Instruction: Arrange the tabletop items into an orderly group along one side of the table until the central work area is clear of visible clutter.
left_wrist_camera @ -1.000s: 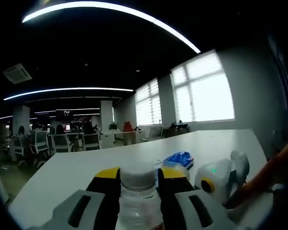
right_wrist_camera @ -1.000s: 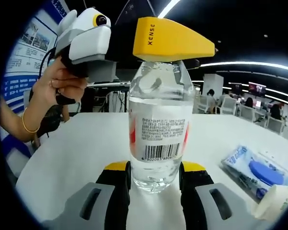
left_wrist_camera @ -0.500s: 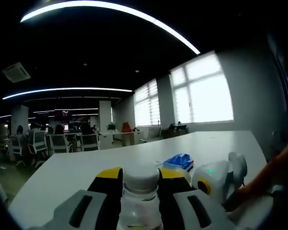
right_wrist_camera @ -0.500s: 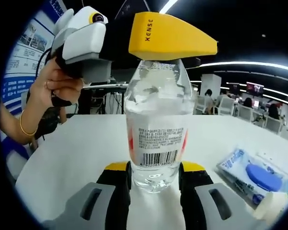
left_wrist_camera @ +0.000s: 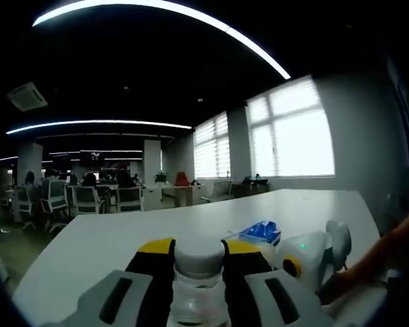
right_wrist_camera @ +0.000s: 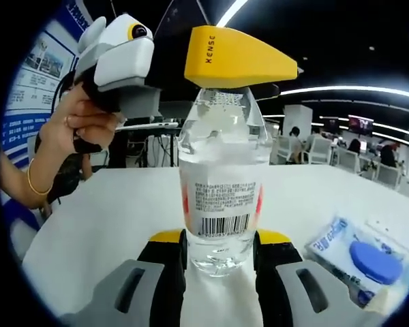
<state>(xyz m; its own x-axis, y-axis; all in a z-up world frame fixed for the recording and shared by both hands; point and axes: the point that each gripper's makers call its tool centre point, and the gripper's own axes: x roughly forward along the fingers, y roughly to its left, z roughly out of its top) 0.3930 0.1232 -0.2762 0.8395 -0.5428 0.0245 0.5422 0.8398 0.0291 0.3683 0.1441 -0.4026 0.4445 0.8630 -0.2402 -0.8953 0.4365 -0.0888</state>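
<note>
The water bottle [right_wrist_camera: 219, 204] stood upright on the white tabletop [right_wrist_camera: 109, 211], clear and full, with a barcode label facing the right gripper view. Two grippers were engaged with it at once.

The left gripper [left_wrist_camera: 198, 253] was positioned at the top of the bottle. In the left gripper view its yellow-tipped fingers [left_wrist_camera: 153, 253] sat on either side of the white cap [left_wrist_camera: 199, 252], pressed against it, so the fingers were clamped on the bottle at the neck. In the right gripper view the same gripper appeared from above, its yellow finger lying across the bottle's top and a hand [right_wrist_camera: 82, 122] wearing a bracelet holding the gripper body.

The right gripper [right_wrist_camera: 219, 246] was at the base. Its fingers [right_wrist_camera: 165, 248] flanked the lower part of the bottle and touched it on both sides, closed on it.

A blue and white packet [right_wrist_camera: 358, 255] lay flat on the tabletop to the right of the bottle, apart from it; it also showed beyond the cap in the left gripper view [left_wrist_camera: 259, 233].

Office chairs [left_wrist_camera: 82, 199] and bright windows [left_wrist_camera: 293, 136] occupied the background.
</note>
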